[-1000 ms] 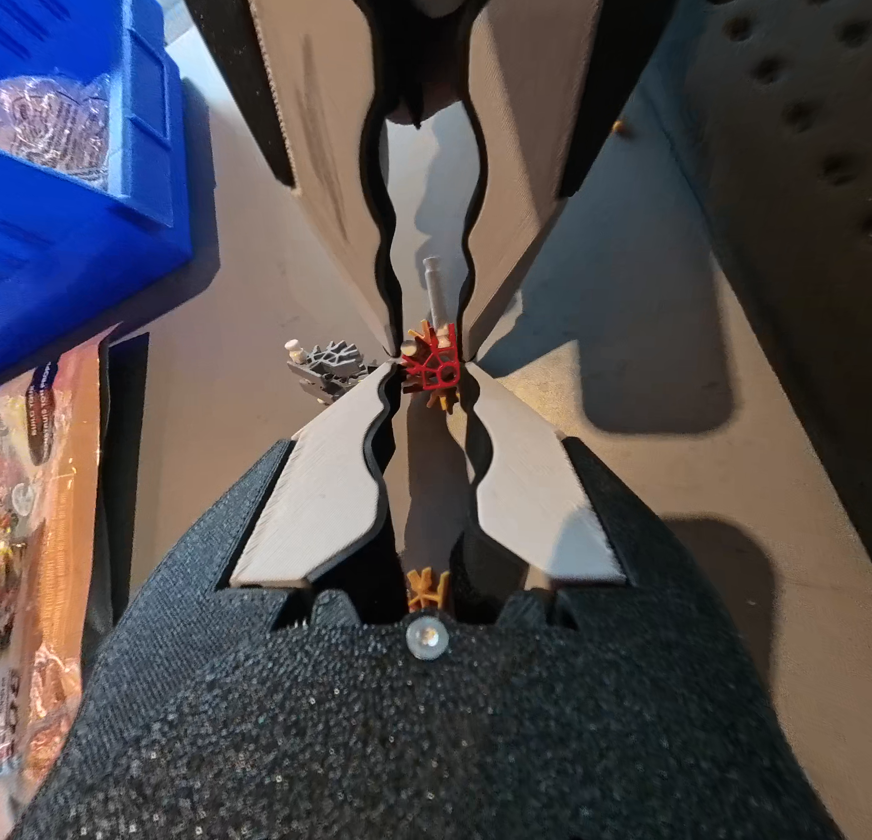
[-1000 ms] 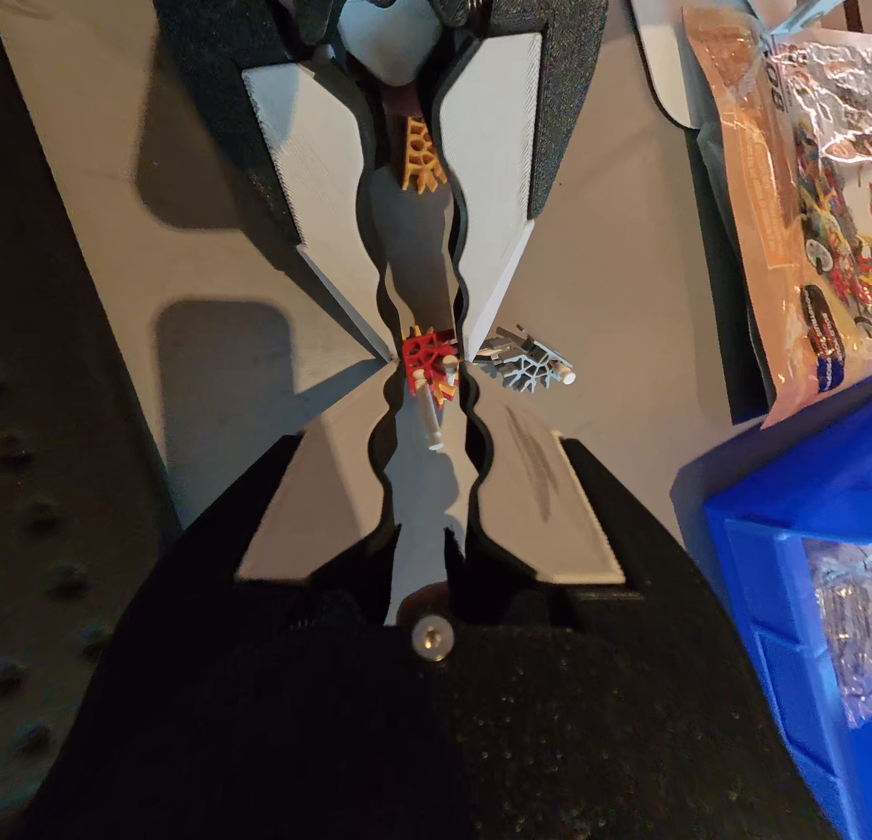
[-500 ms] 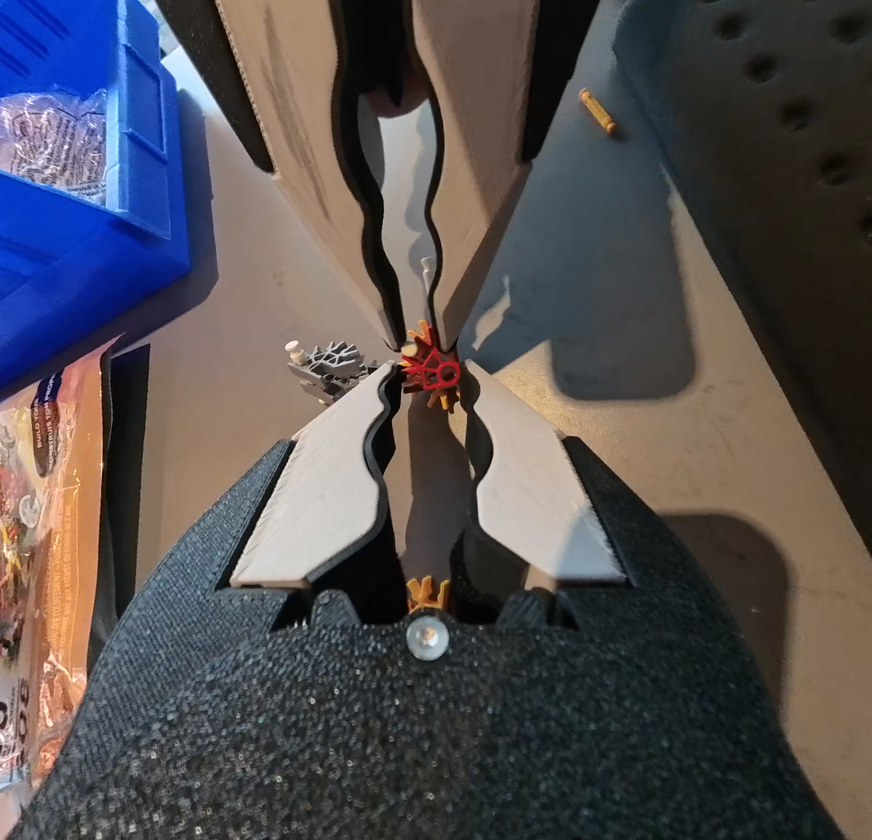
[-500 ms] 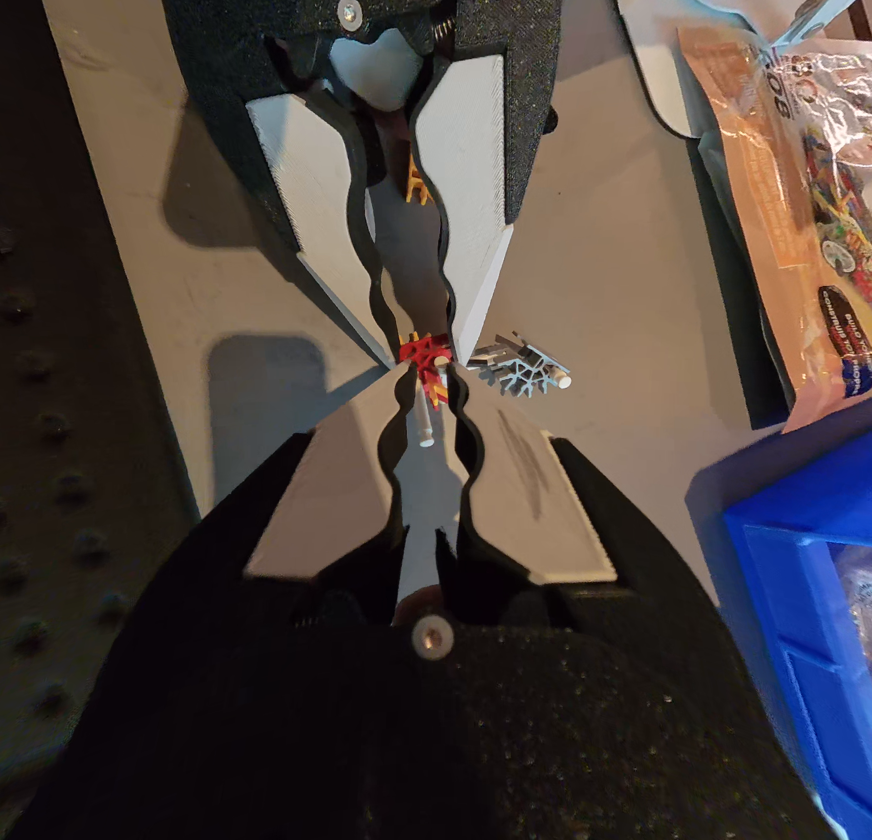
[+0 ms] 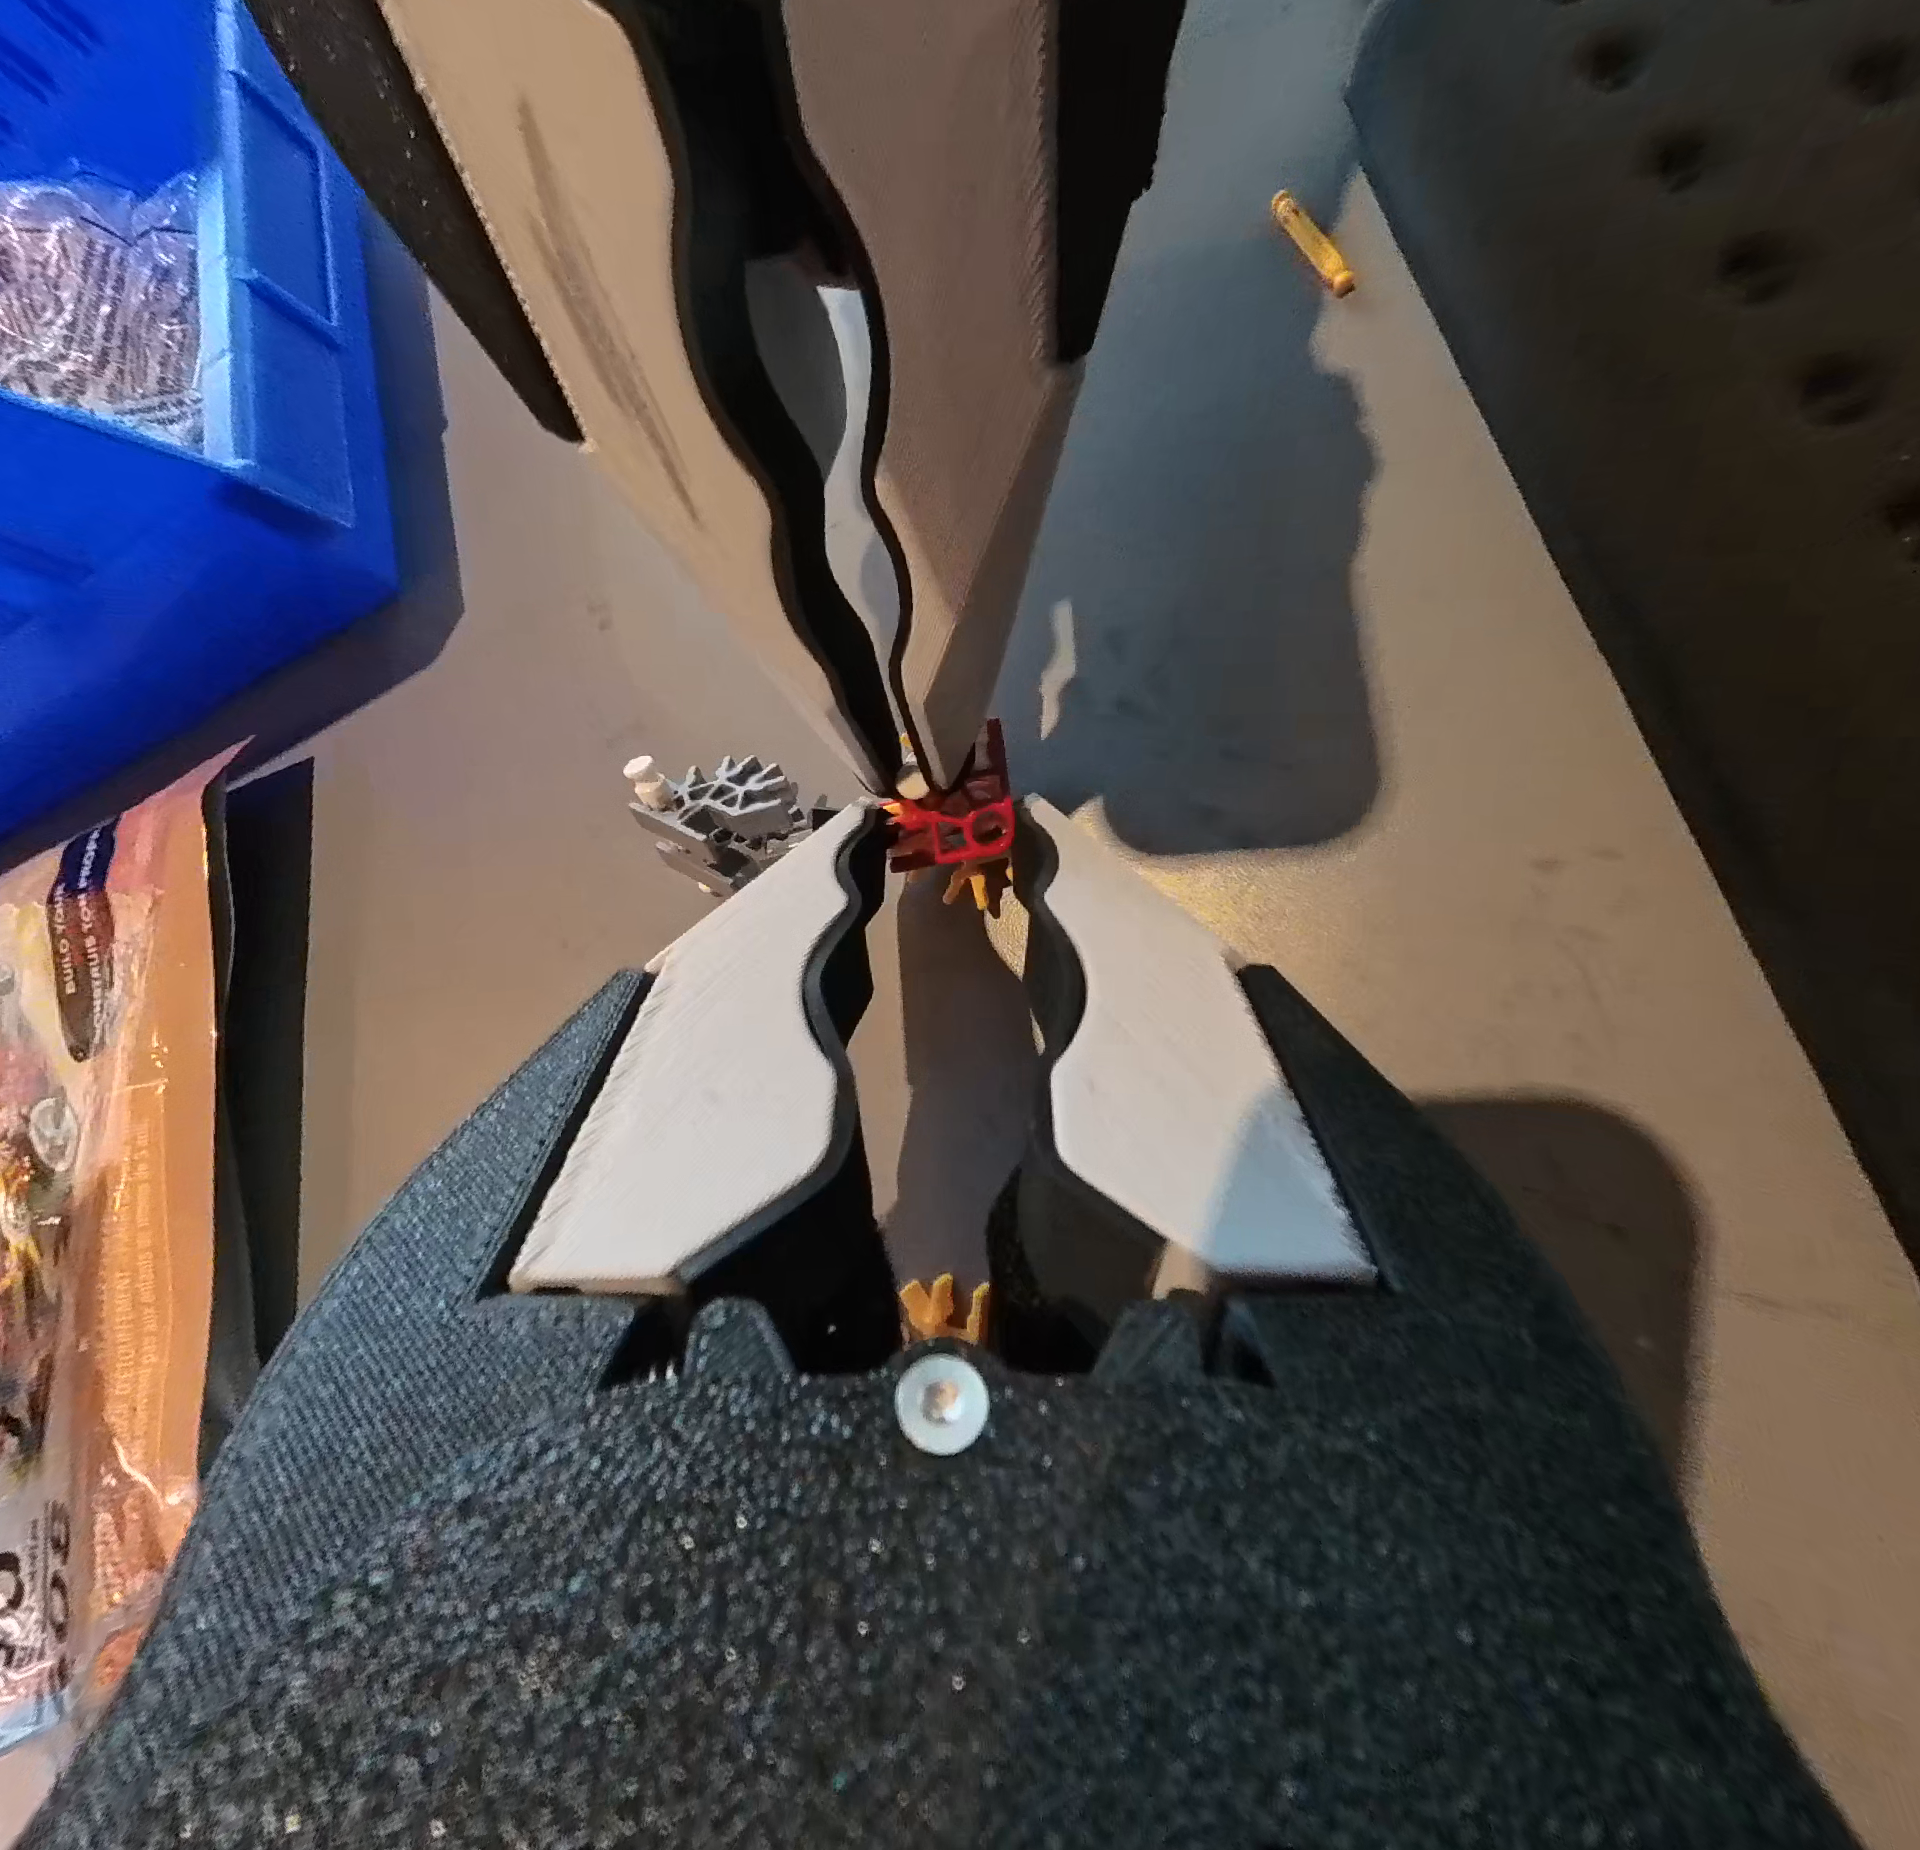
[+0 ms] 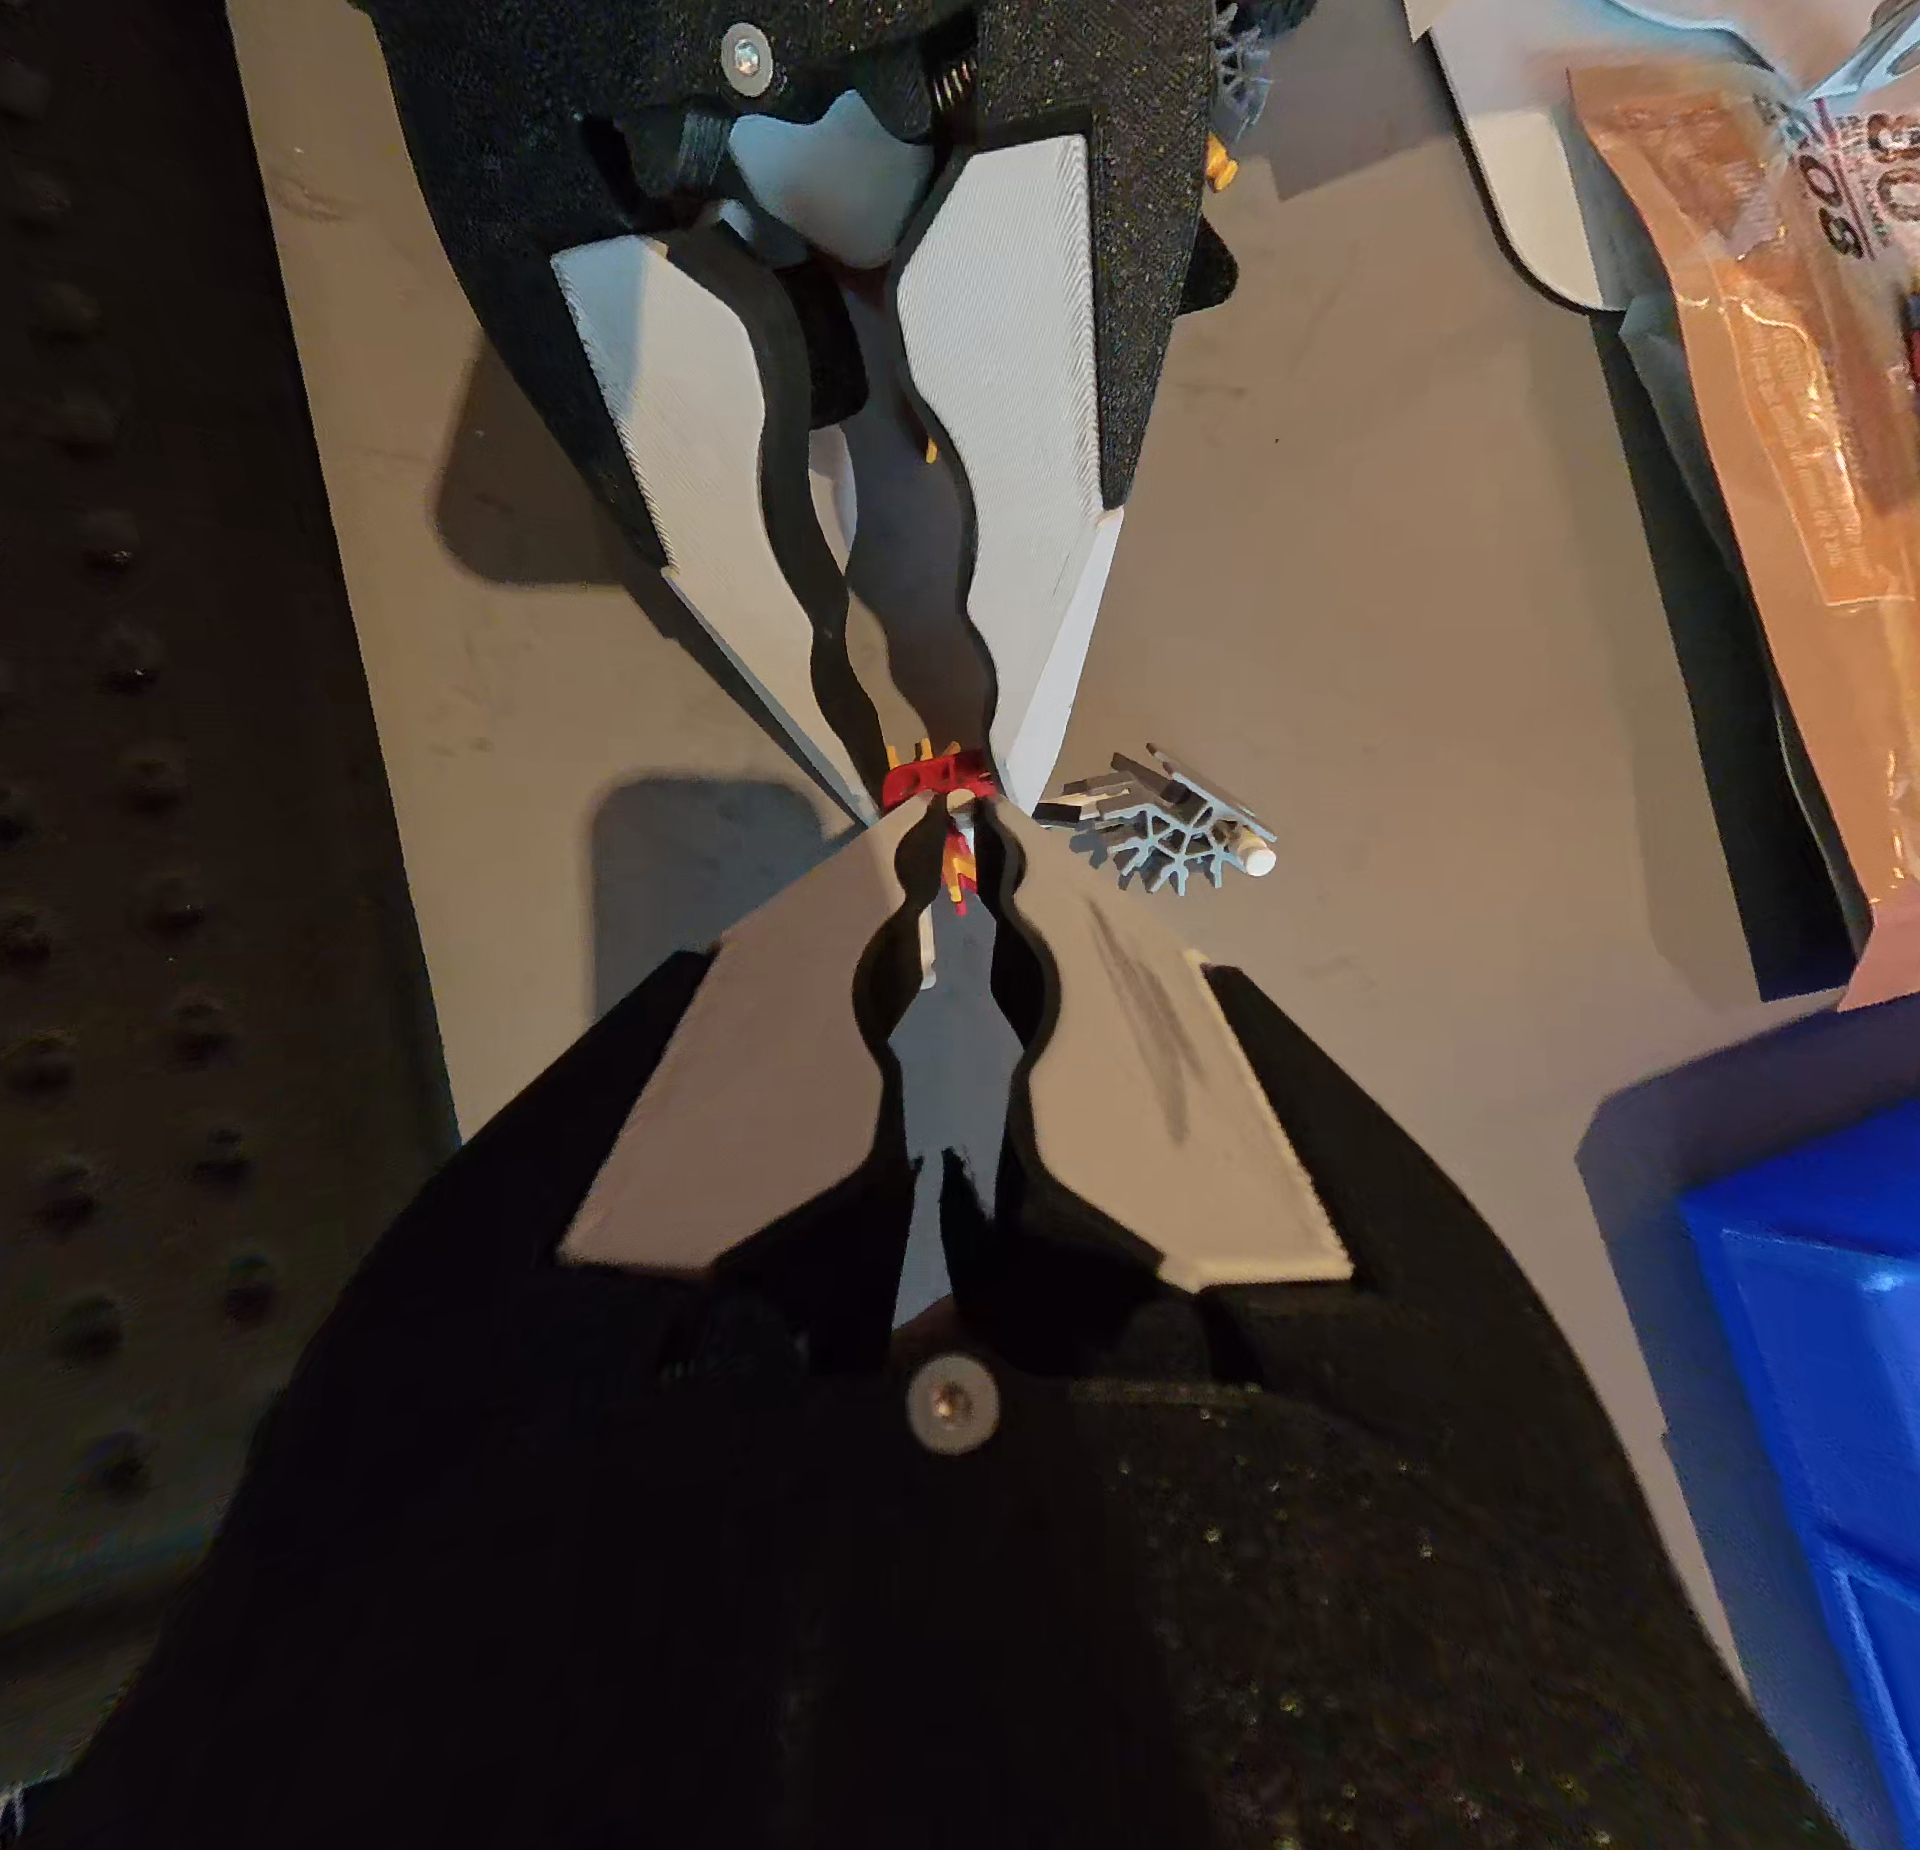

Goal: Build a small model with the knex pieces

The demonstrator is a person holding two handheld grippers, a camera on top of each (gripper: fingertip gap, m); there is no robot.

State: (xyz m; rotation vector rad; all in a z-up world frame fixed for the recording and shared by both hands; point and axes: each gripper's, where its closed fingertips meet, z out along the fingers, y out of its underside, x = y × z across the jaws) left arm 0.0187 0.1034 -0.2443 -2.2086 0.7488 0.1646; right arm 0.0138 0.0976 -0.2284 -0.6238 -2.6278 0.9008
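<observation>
While the left gripper (image 5: 951, 834) clamps the red connector (image 5: 961, 832) steady, the right gripper (image 6: 951, 813) pinches the white rod (image 6: 928, 953) tip-to-tip against it.

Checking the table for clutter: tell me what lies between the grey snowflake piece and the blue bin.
Only bare tabletop. In the right wrist view the stretch from the grey snowflake piece to the blue bin holds nothing but the bin's shadow.

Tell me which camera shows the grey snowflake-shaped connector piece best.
The right wrist view: the grey snowflake-shaped connector piece lies unobstructed on the table, its white rod end visible. In the left wrist view the left hand-held gripper's finger hides part of it.
</observation>
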